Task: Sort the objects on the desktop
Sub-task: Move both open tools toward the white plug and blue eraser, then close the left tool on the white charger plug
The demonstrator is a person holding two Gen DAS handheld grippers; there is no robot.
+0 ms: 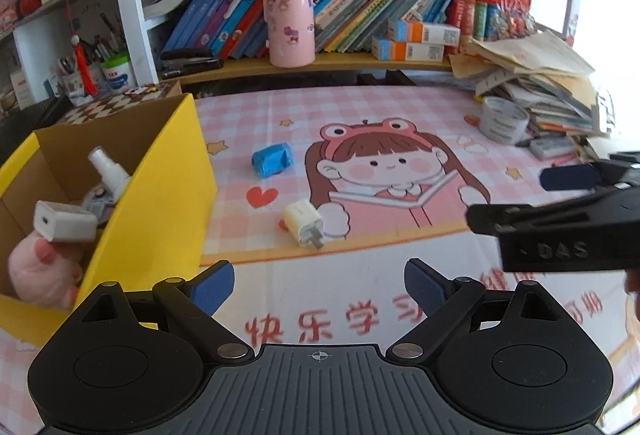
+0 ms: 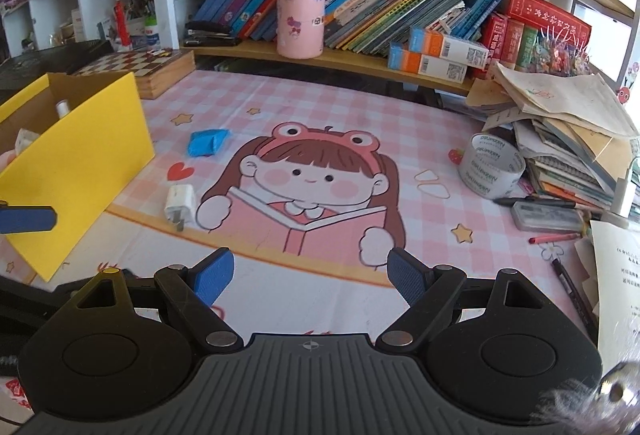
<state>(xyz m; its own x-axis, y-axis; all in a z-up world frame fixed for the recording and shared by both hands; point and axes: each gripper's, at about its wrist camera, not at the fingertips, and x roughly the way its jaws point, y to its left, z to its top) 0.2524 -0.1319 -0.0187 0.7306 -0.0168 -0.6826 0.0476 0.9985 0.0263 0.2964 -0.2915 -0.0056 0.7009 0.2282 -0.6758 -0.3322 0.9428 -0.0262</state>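
Both grippers hang over the pink checked desk mat (image 2: 320, 99) with their blue pads spread wide and nothing between them — the left gripper (image 1: 319, 285) and the right gripper (image 2: 311, 277) are each empty. To the left stands a yellow cardboard box (image 1: 168, 195), already holding a white spray bottle (image 1: 110, 171), a small white rectangular device (image 1: 64, 227) and a pink plush toy (image 1: 42, 275). Out on the mat, just right of the box, lie a blue crumpled-looking object (image 1: 272, 159) and, nearer the grippers, a white plug charger (image 1: 304, 223) on its side with its metal prongs pointing towards the camera; the two are apart from each other. Over at the right edge a roll of clear tape (image 2: 491, 171) sits beside a leaning heap of papers and books (image 2: 568, 139), with pens just beside it. A pink cylindrical tin (image 2: 301, 14) stands upright on the low shelf — in front of the slanting books.
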